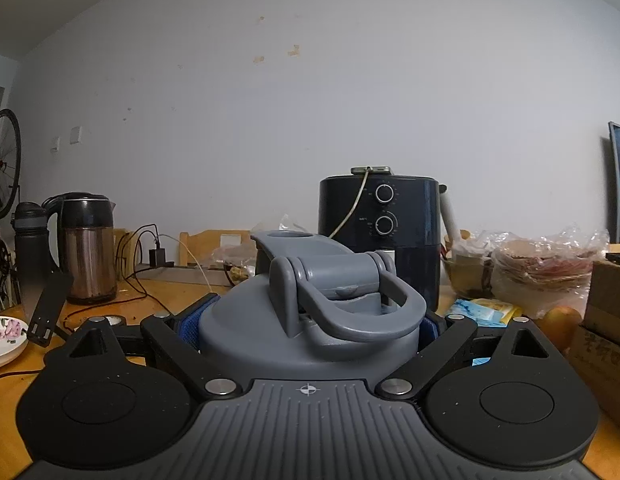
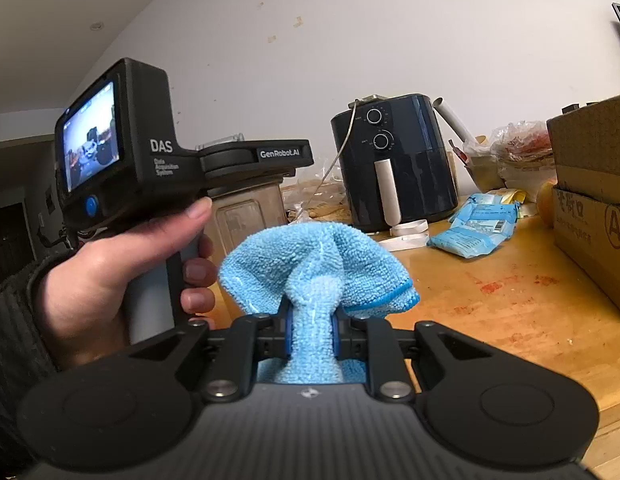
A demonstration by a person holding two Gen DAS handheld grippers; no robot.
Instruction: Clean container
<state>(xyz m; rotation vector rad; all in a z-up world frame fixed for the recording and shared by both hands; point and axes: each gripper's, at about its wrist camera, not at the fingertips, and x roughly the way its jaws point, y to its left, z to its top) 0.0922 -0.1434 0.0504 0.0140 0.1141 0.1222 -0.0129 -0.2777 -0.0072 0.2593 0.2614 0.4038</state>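
Two grippers are both busy in my views. My left gripper (image 1: pixel 310 320) is clamped on the grey bottle lid (image 1: pixel 310 320), its blue pads (image 1: pixel 190 322) pressing each side; the lid is matte grey with a loop handle and a flip cap, right in front of the camera, nearer than the dark air fryer (image 1: pixel 379 236). My right gripper (image 2: pixel 311 334) is closed tight on a bunched light-blue cloth (image 2: pixel 313 268), above the wooden table (image 2: pixel 509 300).

We see a plain white wall (image 1: pixel 310 100) behind a cluttered orange-brown wooden table (image 2: pixel 509 300), a dark blue air fryer (image 1: pixel 377 236) far, a bicycle wheel (image 1: pixel 4 160) left.
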